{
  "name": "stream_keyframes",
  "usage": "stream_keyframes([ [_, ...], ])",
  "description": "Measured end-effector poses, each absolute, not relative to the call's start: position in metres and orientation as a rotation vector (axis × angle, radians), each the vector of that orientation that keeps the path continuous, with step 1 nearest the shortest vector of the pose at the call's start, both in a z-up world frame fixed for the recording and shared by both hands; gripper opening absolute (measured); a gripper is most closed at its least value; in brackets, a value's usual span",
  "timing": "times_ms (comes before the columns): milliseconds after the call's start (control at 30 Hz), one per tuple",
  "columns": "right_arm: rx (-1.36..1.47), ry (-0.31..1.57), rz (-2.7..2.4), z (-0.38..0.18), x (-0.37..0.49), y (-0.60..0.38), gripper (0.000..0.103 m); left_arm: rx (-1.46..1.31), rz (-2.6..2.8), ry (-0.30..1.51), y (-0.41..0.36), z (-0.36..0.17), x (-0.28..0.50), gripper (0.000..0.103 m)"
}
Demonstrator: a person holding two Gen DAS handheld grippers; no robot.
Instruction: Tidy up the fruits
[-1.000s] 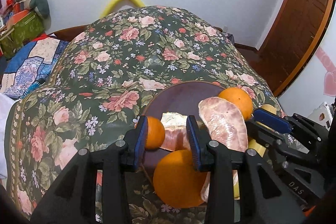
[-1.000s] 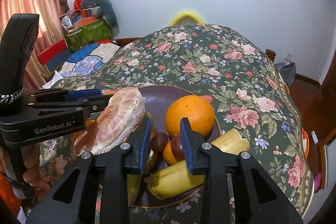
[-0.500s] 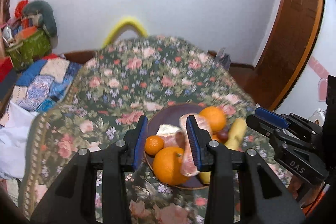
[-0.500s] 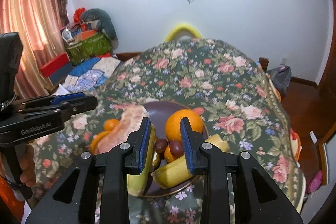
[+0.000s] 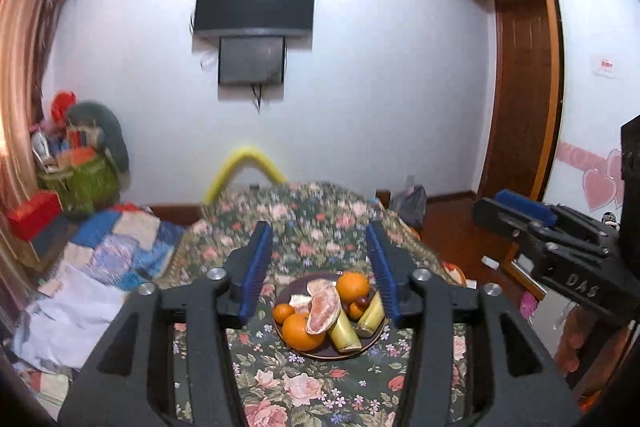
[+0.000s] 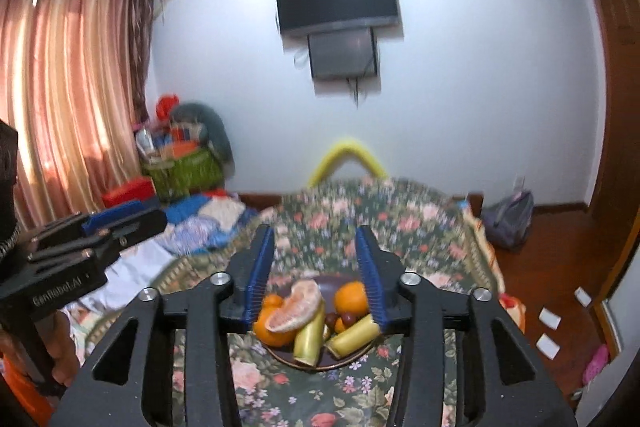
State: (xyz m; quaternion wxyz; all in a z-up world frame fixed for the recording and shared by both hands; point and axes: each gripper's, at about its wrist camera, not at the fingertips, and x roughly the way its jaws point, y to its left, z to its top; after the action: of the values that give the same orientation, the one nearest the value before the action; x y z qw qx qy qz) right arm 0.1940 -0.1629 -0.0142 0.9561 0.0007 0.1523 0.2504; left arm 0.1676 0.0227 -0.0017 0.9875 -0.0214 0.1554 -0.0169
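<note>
Both black claws, left gripper (image 5: 319, 269) and right gripper (image 6: 315, 271), hang released and empty, jaws just widened, above the fruit-laden round brown plate (image 5: 318, 351) on the floral tablecloth (image 5: 320, 387), sorting apparently complete, withdrawal next.

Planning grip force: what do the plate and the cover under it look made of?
Plate: dark brown, smooth, with a lighter rim; likely glazed ceramic, though plastic is possible. Cover: floral printed fabric, matte, draping softly over the edges, so soft and yielding.

plate (image 5: 320, 354) heaped with fruit, floral cloth (image 5: 320, 387) around bare
</note>
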Motion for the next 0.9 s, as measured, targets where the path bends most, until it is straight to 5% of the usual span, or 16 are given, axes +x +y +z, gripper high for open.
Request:
stream_keyframes([
  [400, -0.006, 0.145, 0.447, 0.005, 0.125, -0.170, 0.082, -0.046, -0.023, 0.172, 0.012, 0.026, 0.087, 0.087],
  [567, 0.001, 0.138, 0.428, 0.004, 0.123, -0.167, 0.087, -0.040, -0.014, 0.148, 0.009, 0.027, 0.073, 0.100],
  [667, 0.007, 0.125, 0.402, 0.002, 0.116, -0.169, 0.103, -0.039, -0.009, 0.147, 0.009, 0.026, 0.068, 0.102],
  [900, 0.000, 0.116, 0.395, 0.001, 0.109, -0.173, 0.103, -0.038, -0.012, 0.158, 0.009, 0.024, 0.069, 0.103],
])
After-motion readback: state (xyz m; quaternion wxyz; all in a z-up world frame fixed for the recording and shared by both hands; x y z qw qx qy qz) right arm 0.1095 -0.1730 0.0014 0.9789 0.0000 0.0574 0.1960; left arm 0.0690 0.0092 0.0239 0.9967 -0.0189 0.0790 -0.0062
